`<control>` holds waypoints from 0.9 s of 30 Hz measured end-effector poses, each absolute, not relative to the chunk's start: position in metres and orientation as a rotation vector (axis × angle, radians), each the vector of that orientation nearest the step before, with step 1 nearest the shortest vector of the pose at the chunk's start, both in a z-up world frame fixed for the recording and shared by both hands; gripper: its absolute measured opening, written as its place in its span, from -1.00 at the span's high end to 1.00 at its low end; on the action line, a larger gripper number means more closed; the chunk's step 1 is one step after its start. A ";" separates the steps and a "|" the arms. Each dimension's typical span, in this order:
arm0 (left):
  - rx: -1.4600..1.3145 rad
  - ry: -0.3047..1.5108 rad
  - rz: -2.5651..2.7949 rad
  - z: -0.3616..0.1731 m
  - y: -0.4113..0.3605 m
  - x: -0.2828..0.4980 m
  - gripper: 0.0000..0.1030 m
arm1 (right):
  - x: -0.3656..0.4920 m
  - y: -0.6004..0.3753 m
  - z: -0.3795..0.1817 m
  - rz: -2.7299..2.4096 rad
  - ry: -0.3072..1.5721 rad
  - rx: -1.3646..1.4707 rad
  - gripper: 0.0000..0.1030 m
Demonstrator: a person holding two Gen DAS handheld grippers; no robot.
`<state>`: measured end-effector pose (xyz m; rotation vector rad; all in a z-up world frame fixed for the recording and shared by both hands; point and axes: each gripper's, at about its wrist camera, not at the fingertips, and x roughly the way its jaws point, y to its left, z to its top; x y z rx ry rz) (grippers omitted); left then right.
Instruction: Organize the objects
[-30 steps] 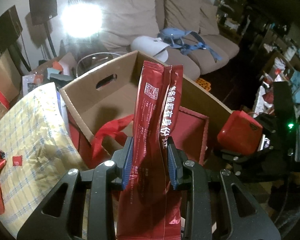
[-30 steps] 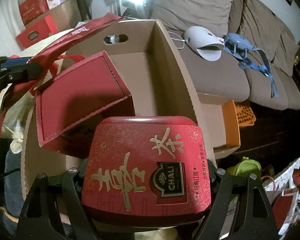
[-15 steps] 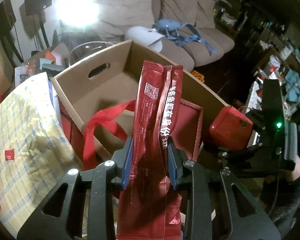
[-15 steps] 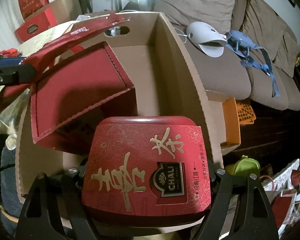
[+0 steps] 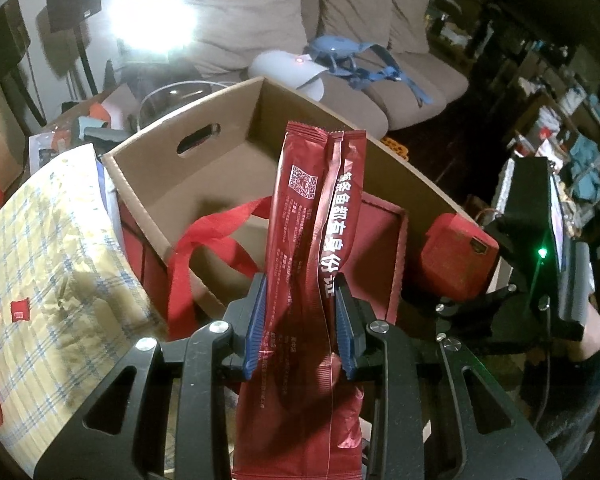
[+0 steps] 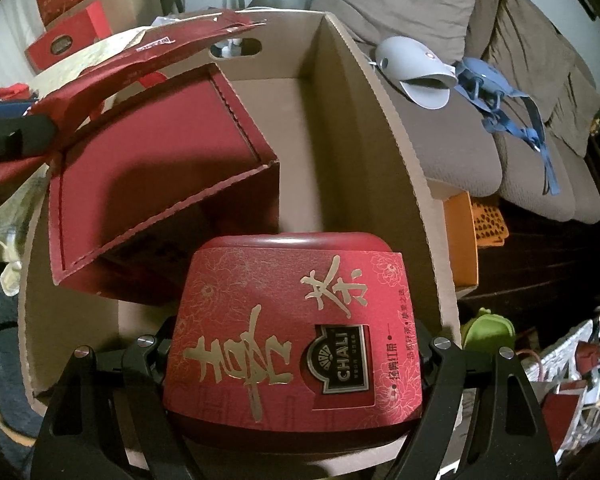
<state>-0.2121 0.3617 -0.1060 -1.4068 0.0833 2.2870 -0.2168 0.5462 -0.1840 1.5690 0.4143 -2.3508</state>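
Holding steady, the left gripper kept its blue pads narrowly pinched on a tall red foil packet that stood upright between the jaws. The right gripper kept its jaws spread wide around a red tea tin. Over the last second both views had crept a little closer to the open cardboard box beyond the jaws, so I judged both items were about to go in. Ahead of the left jaws, a red gift bag with ribbon handles already lay tilted inside the box. Beyond the box stood a beige sofa, with a checked yellow cloth to the left of the left jaws in the dim, cluttered room.
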 end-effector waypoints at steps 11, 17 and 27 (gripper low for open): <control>-1.405 0.090 2.274 -0.106 0.366 -0.209 0.44 | -0.221 0.550 -0.194 -2.355 0.436 1.635 -0.61; -1.406 0.090 2.273 -0.105 0.365 -0.210 0.44 | -0.220 0.548 -0.198 -2.345 0.454 1.641 -0.61; -1.403 0.089 2.265 -0.105 0.366 -0.208 0.44 | -0.217 0.545 -0.201 -2.327 0.465 1.654 -0.61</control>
